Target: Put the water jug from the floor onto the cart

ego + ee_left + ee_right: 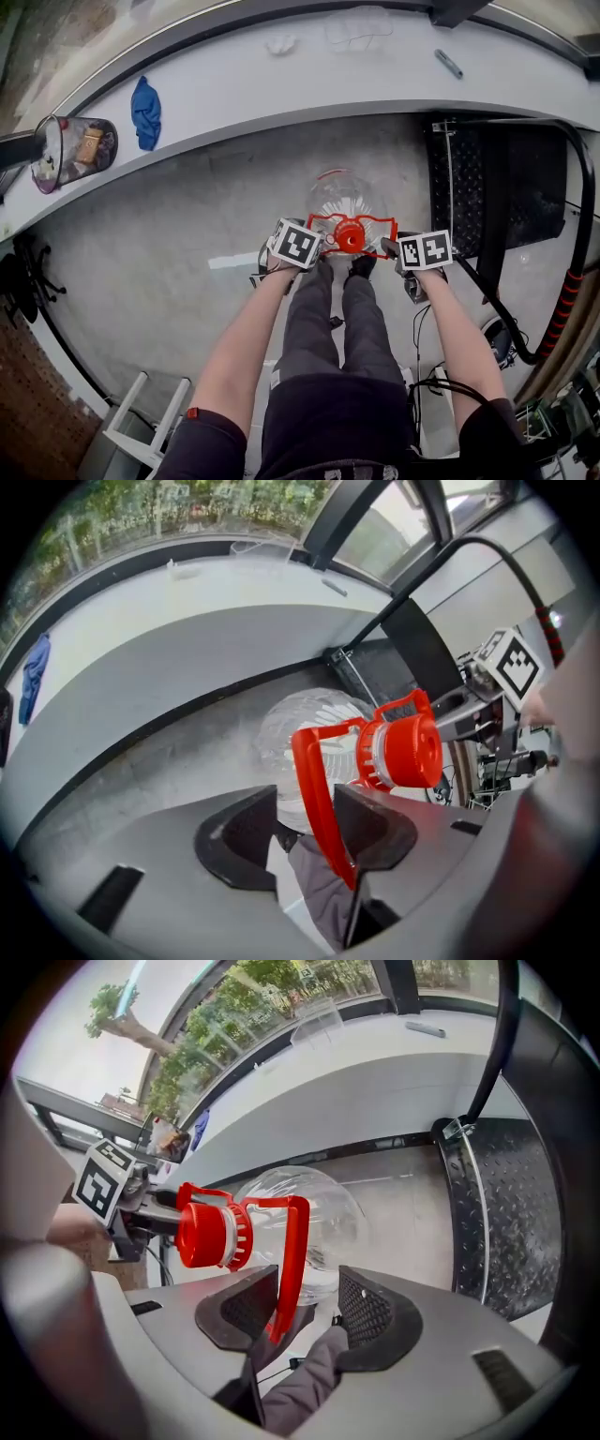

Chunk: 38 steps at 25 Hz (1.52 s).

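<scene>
A clear water jug (345, 202) with a red cap (350, 236) and a red two-sided handle stands on the grey floor just ahead of the person's feet. My left gripper (317, 242) is at the handle's left bar (319, 808); that bar runs between the jaws, against the right one and apart from the left one. My right gripper (387, 247) is at the right bar (289, 1260), which stands between its jaws with a gap to the right jaw. Both grippers (305, 803) (307, 1283) are open and point steeply down. The black cart (511, 183) sits to the right.
A white ledge (281, 84) curves behind the jug, bearing a blue cloth (145, 112) and a clear container (75, 148). The cart's handle, with red-striped grip (562, 300), arcs along the right. A white stool (141, 422) stands at lower left. Cables lie by the feet.
</scene>
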Motion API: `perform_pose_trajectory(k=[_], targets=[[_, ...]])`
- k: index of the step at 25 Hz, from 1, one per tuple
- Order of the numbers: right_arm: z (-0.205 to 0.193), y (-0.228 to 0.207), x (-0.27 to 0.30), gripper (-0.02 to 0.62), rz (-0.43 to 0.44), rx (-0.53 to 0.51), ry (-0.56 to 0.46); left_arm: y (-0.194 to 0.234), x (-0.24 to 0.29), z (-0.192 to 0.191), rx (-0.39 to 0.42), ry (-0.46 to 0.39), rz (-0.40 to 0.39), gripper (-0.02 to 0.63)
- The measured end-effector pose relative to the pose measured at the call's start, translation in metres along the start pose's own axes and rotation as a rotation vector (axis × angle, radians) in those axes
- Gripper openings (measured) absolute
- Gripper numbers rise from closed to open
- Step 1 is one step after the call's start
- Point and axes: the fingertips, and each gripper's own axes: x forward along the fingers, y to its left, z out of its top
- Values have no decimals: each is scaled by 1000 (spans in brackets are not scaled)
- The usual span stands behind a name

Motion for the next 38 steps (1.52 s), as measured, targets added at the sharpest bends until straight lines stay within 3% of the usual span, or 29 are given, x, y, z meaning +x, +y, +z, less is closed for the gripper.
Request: perform_pose_trajectory(k=[2, 3, 4, 6, 10, 18, 23, 28, 33, 38], targets=[[-6, 5, 8, 187, 16, 7, 47, -3, 4, -3, 29, 11, -4, 98], [-10, 8, 11, 134, 19, 13, 80, -5, 6, -4, 28, 12, -18, 48], [-11, 10, 13, 69, 16, 21, 101, -6, 7, -5, 10, 9, -34, 36], [-7, 13, 13, 63, 22, 46, 93, -4, 6, -3, -53, -4, -63, 20], [-1, 23, 3, 58, 73, 114, 21, -11, -6, -2, -106, -34, -107, 18], [-11, 41, -60, 58, 136, 115, -55, -52, -67, 4, -46, -78, -142, 18], [-7, 50, -90, 58, 148, 100, -119, -65, -98, 14, 38, -95, -56, 20], [-29, 64, -134, 58, 199, 104, -187, -97, -133, -3, 34, -132, -37, 18], [-39, 74, -143, 57, 191, 52, -223, -108, -152, -16, 15, -188, 32, 18], [-65, 77, -155, 57, 149, 58, -242, -129, -161, -33, -5, -211, 33, 18]])
